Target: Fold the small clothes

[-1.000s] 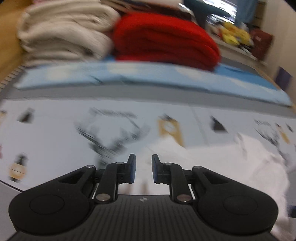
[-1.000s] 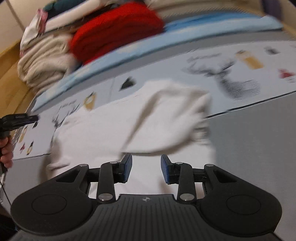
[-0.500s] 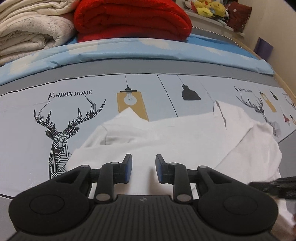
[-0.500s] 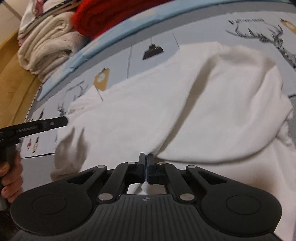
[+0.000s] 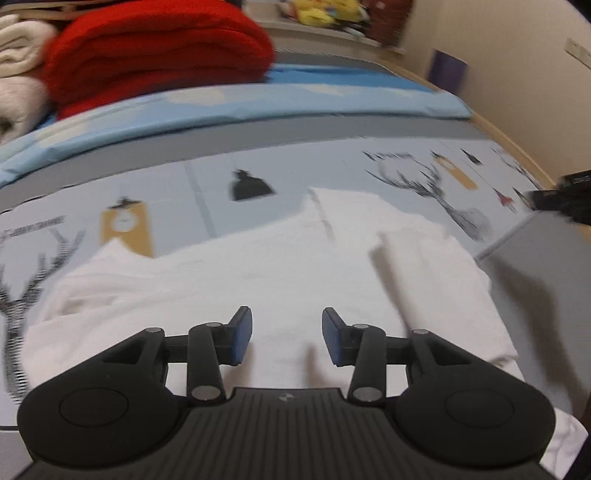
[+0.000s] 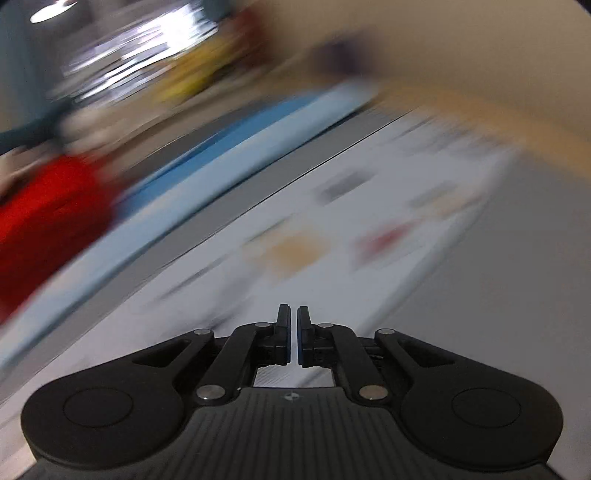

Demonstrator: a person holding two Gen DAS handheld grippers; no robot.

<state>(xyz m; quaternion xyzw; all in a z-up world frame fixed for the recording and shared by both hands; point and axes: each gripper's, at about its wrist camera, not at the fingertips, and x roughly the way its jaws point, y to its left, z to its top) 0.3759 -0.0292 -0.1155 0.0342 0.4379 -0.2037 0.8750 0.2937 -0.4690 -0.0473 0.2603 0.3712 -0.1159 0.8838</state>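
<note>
A small white garment (image 5: 280, 266) lies spread on the printed bed sheet (image 5: 207, 184), its right part folded over itself. My left gripper (image 5: 287, 325) hovers just above the garment's near middle. Its jaws are opening, with nothing between the blue pads (image 5: 242, 332). The right wrist view is heavily blurred and shows only sheet, no garment. My right gripper (image 6: 293, 317) has a narrow slit between its pads; the jaws are opening and hold nothing. A dark piece of the right gripper (image 5: 565, 195) pokes in at the left wrist view's right edge.
A folded red blanket (image 5: 155, 55) and cream blankets (image 5: 18, 92) are stacked at the far side behind a light blue strip (image 5: 258, 103). Soft toys (image 5: 321, 11) sit on a ledge beyond. The bed's wooden edge (image 5: 517, 147) runs along the right, by the wall.
My left gripper has slid right over the garment and spread its jaws wider. My right gripper, shut at the garment's edge half a second ago, has parted slightly and swung away from the garment.
</note>
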